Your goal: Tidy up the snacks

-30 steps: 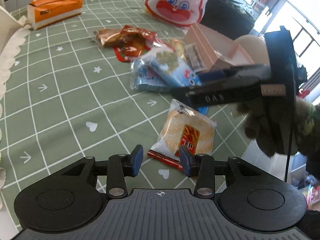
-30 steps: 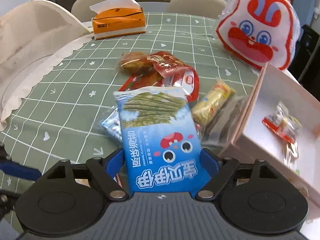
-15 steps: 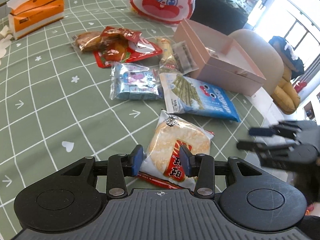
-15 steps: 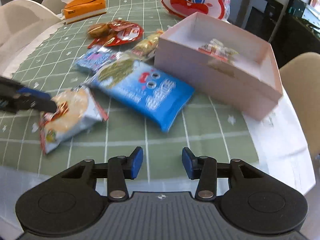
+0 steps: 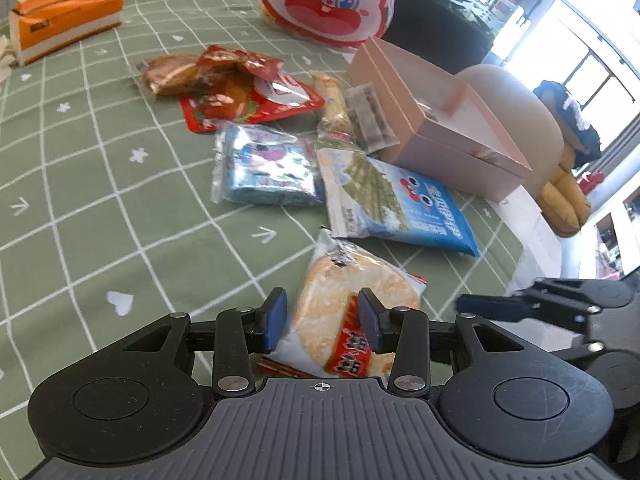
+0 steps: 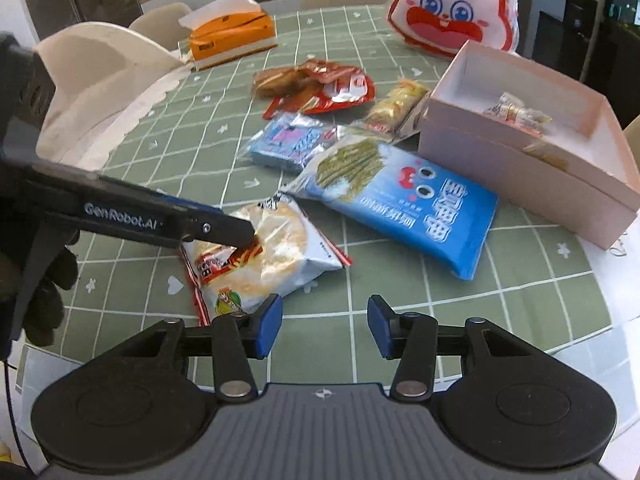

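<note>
The left gripper (image 5: 322, 322) has its jaws released and placed on both sides of the rice cracker packet (image 5: 352, 312), which lies flat on the worktop (image 5: 80, 184) near the front edge. The pads do not seem to press the packet yet. The right gripper (image 6: 324, 326) is also released and holds nothing; it hangs above bare cloth, just right of the same packet.

The main risk, I think, is a bad grip. The packet is puffy and slippery, so if the jaws close only on the air-filled film, it can slide out or the crackers inside can break. A red strip (image 5: 280, 368) lies partly under the packet and may be caught together with it.

The pink box (image 6: 532, 148) stands far right, with a few small snacks already inside. The blue seaweed bag (image 6: 404, 208) lies between packet and box, so a low carry could drag over it and push it toward the edge of the worktop.
</note>
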`<state>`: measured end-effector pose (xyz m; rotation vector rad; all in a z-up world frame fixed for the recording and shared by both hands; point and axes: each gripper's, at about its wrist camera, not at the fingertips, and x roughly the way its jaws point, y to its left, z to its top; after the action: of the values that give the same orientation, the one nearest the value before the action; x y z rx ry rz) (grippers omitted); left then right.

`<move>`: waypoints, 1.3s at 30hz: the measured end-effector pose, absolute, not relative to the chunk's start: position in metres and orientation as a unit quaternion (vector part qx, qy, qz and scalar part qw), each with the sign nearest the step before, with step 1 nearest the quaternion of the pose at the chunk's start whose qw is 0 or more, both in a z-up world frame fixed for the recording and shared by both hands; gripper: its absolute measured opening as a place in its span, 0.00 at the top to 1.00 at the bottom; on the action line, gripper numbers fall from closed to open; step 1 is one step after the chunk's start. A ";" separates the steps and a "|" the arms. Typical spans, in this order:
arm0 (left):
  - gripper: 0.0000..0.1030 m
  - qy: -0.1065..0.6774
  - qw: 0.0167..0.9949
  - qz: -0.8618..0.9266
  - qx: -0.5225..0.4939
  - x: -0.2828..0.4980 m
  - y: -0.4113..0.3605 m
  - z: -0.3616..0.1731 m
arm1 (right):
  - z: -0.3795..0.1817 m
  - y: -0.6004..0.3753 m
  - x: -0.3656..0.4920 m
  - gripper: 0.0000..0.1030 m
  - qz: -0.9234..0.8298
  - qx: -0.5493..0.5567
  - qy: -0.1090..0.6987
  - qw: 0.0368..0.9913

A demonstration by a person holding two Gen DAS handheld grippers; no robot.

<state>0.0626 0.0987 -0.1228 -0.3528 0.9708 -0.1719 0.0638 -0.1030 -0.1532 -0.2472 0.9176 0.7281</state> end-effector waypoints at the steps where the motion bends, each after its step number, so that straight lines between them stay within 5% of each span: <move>1: 0.57 0.467 0.863 -0.087 -0.170 0.063 0.097 -0.123 | -0.155 -0.102 0.063 0.56 0.340 -0.117 0.434 0.826; 29: 0.52 0.461 0.862 -0.100 -0.184 0.068 0.089 -0.125 | -0.160 -0.106 0.065 0.55 0.327 -0.121 0.434 0.831; 39: 0.53 0.447 0.861 -0.136 -0.203 0.058 0.067 -0.088 | -0.162 -0.135 0.075 0.56 0.321 -0.094 0.425 0.841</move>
<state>0.0580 0.0672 -0.0878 -0.4256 0.9378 -0.2845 0.0754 -0.1353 -0.1617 -0.1997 0.8982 0.6777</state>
